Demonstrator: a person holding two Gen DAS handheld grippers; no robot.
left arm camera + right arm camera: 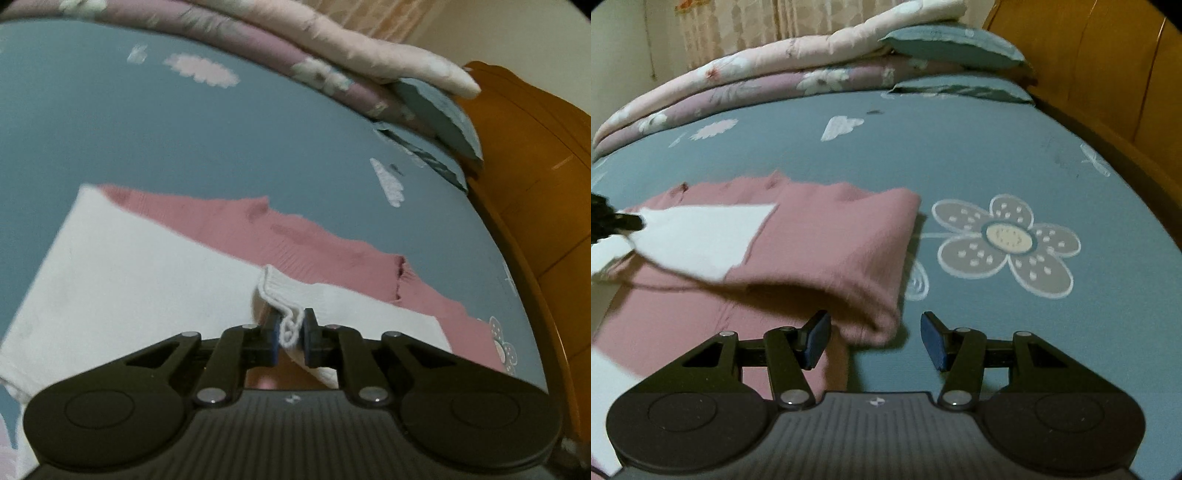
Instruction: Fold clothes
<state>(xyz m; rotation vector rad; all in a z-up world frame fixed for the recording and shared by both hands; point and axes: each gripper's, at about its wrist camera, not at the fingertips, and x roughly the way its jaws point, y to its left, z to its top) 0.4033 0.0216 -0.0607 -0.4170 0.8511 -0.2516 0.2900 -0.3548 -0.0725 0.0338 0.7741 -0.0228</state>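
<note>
The soft, limp pink-and-white knit garment [314,251] folds best from its hems: left gripper [290,332] pinches the white ribbed edge [280,295], right gripper [875,339] fingers spread.

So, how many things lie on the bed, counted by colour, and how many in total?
White: 1, the white knitted garment, its ribbed edge pinched in the left gripper.
Pink: 1, the pink knitted garment.
Floral: 2 folded floral quilts.
Blue-grey: 2 blue-grey pillows.
Total: 6.

Left wrist: close above the white garment [122,266], angled down past its gripper [290,334].
Right wrist: low, near the pink garment [831,236].
Shared: both garments, bedsheet [960,147].
</note>
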